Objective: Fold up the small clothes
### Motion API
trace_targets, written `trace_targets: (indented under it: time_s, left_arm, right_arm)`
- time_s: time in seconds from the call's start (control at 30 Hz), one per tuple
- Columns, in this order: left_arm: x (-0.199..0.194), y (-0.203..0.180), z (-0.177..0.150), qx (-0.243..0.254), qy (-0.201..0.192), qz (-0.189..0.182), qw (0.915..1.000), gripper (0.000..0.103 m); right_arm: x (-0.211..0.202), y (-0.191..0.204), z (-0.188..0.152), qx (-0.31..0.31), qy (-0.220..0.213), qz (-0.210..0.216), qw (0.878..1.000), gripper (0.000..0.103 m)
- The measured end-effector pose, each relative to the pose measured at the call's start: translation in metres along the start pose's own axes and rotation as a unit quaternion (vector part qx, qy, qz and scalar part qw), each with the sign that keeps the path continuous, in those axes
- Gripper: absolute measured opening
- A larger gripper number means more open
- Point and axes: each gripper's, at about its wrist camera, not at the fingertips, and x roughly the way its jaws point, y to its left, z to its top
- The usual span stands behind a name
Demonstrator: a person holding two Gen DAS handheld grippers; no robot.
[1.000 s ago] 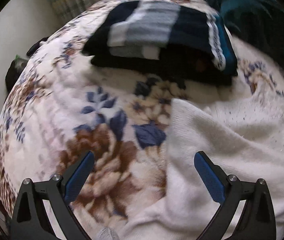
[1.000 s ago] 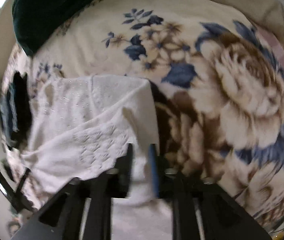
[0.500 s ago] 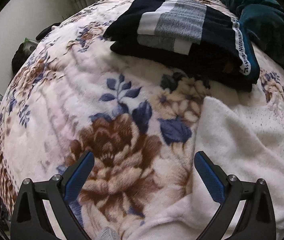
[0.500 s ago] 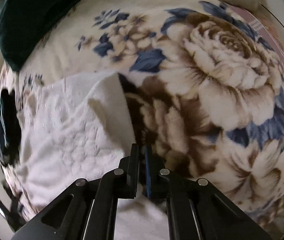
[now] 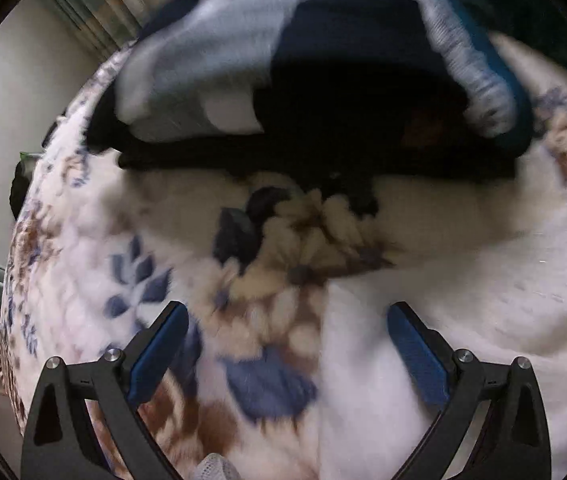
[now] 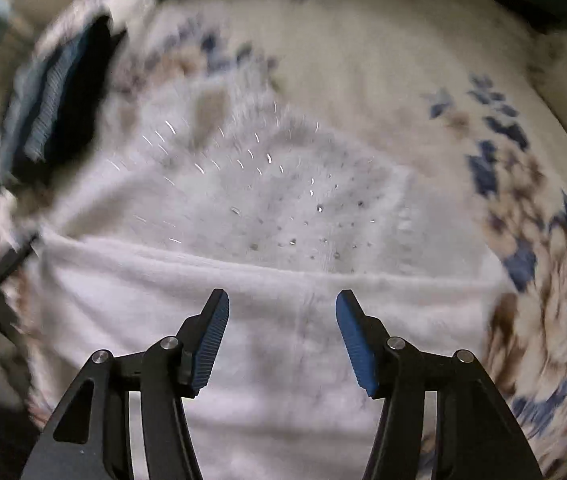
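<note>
Floral blanket (image 5: 83,280) covers the whole working surface in both views, with bare wall and curtain only at the upper left of the left wrist view. At the lower left of that view the left gripper (image 5: 287,344) hangs with its jaws spread wide, holding nothing, as it did a second ago; the folded dark striped garments (image 5: 323,92) now fill the upper frame far more than before, so this gripper has swung toward them, and the blur says it is moving fast. Toward the right, the white sweater (image 5: 463,320) lies under its right finger.

In the right wrist view the change is bigger: the right gripper (image 6: 282,336), pinched on the sweater's edge half a second ago, now stands parted and empty above the garment. A straight fold edge runs across mid-frame, the beaded panel just above it. That fold looks laid; further folds probably remain. Bare blanket at the right leaves room to work.
</note>
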Motion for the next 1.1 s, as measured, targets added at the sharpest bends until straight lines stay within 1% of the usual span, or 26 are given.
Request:
trace_targets:
  time_s: [0.03,0.07,0.1,0.13,0.17,0.2,0.23,0.27,0.33,0.4,0.47,0.5,0.57,0.6,0.67,0.7,0.77,0.8,0.83,0.9,0.93,1.0,1.03,1.1]
  left_arm:
    - [0.004,0.005,0.002,-0.010,0.007,-0.012,0.9999,0.103]
    - [0.003,0.009,0.004,-0.016,0.010,-0.018,0.9997,0.103]
    - [0.000,0.011,0.004,-0.016,0.008,-0.019,0.9997,0.103]
    - [-0.010,0.014,0.003,-0.010,0.000,-0.018,0.9998,0.103]
    - [-0.021,0.016,0.001,-0.007,-0.008,-0.021,0.9997,0.103]
    - [-0.032,0.018,-0.003,-0.004,-0.016,-0.029,0.9995,0.103]
    - [-0.050,0.017,-0.014,0.003,-0.022,-0.045,0.9987,0.103]
    - [-0.063,0.014,-0.022,0.011,-0.022,-0.057,0.9981,0.103]
    - [-0.093,0.004,-0.045,0.027,-0.027,-0.088,0.9954,0.103]
    - [-0.127,-0.012,-0.074,0.053,-0.027,-0.127,0.9901,0.103]
    - [-0.162,-0.036,-0.108,0.088,-0.023,-0.159,0.9831,0.103]
    - [-0.176,-0.050,-0.119,0.102,-0.019,-0.171,0.9799,0.103]
    - [-0.208,-0.078,-0.157,0.134,-0.014,-0.198,0.9710,0.103]
    - [-0.225,-0.095,-0.178,0.155,-0.008,-0.211,0.9651,0.103]
    - [-0.247,-0.130,-0.204,0.183,0.005,-0.232,0.9553,0.103]
    - [-0.255,-0.145,-0.218,0.194,0.012,-0.238,0.9517,0.103]
    - [-0.267,-0.181,-0.253,0.204,0.038,-0.254,0.9446,0.103]
    - [-0.270,-0.196,-0.266,0.208,0.046,-0.256,0.9429,0.103]
    - [-0.274,-0.219,-0.287,0.213,0.055,-0.253,0.9422,0.103]
    - [-0.275,-0.249,-0.314,0.226,0.067,-0.240,0.9417,0.103]
    - [-0.273,-0.272,-0.333,0.237,0.079,-0.227,0.9413,0.103]
    - [-0.269,-0.305,-0.361,0.252,0.095,-0.204,0.9412,0.103]
    - [-0.267,-0.315,-0.373,0.255,0.099,-0.194,0.9421,0.103]
    - [-0.259,-0.335,-0.393,0.263,0.105,-0.161,0.9457,0.103]
  right_arm:
    - [0.011,-0.001,0.000,-0.005,0.012,-0.018,1.000,0.058]
    - [0.018,-0.008,-0.002,0.003,0.011,-0.020,1.000,0.059]
    - [0.017,-0.012,-0.003,0.009,0.008,-0.011,1.000,0.059]
    - [0.011,-0.016,-0.006,0.020,0.001,0.004,1.000,0.059]
    - [0.005,-0.020,-0.008,0.030,-0.007,0.013,0.999,0.061]
    - [-0.005,-0.026,-0.012,0.047,-0.018,0.027,0.998,0.061]
    - [-0.016,-0.033,-0.018,0.065,-0.027,0.048,0.996,0.061]
    - [-0.028,-0.043,-0.026,0.090,-0.036,0.074,0.993,0.063]
    - [-0.053,-0.063,-0.051,0.142,-0.054,0.101,0.983,0.070]
    - [-0.069,-0.078,-0.075,0.172,-0.054,0.117,0.977,0.072]
    - [-0.089,-0.093,-0.111,0.208,-0.047,0.135,0.968,0.091]
    - [-0.098,-0.102,-0.124,0.218,-0.046,0.139,0.965,0.093]
    - [-0.120,-0.116,-0.154,0.242,-0.044,0.142,0.959,0.094]
    - [-0.130,-0.125,-0.168,0.250,-0.047,0.144,0.956,0.094]
    - [-0.154,-0.147,-0.194,0.261,-0.052,0.150,0.952,0.097]
    - [-0.162,-0.157,-0.202,0.263,-0.054,0.152,0.951,0.098]
    - [-0.169,-0.175,-0.207,0.259,-0.054,0.146,0.953,0.098]
    - [-0.172,-0.185,-0.207,0.253,-0.051,0.143,0.956,0.098]
    - [-0.173,-0.195,-0.208,0.243,-0.048,0.143,0.958,0.098]
    - [-0.169,-0.213,-0.198,0.215,-0.038,0.149,0.964,0.098]
    - [-0.165,-0.222,-0.194,0.201,-0.027,0.153,0.967,0.098]
    - [-0.155,-0.235,-0.181,0.173,-0.013,0.162,0.971,0.098]
    - [-0.151,-0.238,-0.178,0.165,-0.009,0.163,0.973,0.098]
    - [-0.138,-0.247,-0.163,0.138,0.001,0.173,0.975,0.098]
